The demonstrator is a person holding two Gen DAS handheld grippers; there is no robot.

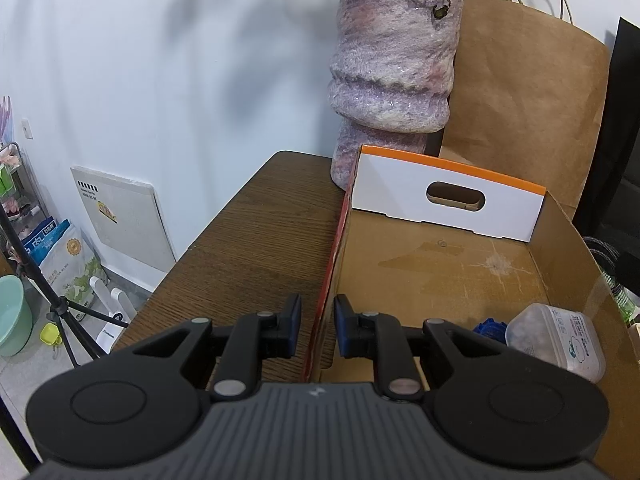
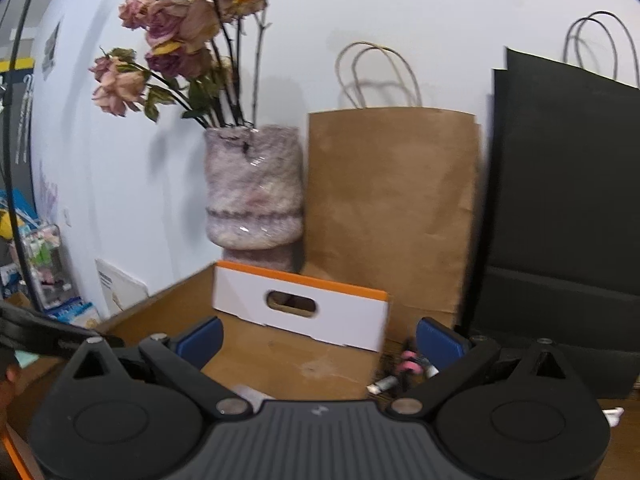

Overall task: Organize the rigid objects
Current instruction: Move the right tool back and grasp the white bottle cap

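Observation:
An open cardboard box [image 1: 440,276] with a white and orange end flap [image 1: 448,200] sits on the wooden table [image 1: 256,240]. My left gripper [image 1: 318,308] is shut on the box's left wall, whose red edge runs between the blue pads. A clear plastic container [image 1: 560,340] and a small blue object [image 1: 490,326] lie in the box's near right corner. In the right wrist view my right gripper [image 2: 320,336] hangs open over the box [image 2: 280,360] with nothing between its fingers. Small items, one of them pink [image 2: 410,364], lie beside the box on the right.
A mottled purple vase [image 1: 392,80] of dried roses and a brown paper bag [image 1: 528,92] stand behind the box against the wall. A black bag [image 2: 568,200] stands to the right. Left of the table are a tripod [image 1: 48,292], sacks and a green basin on the floor.

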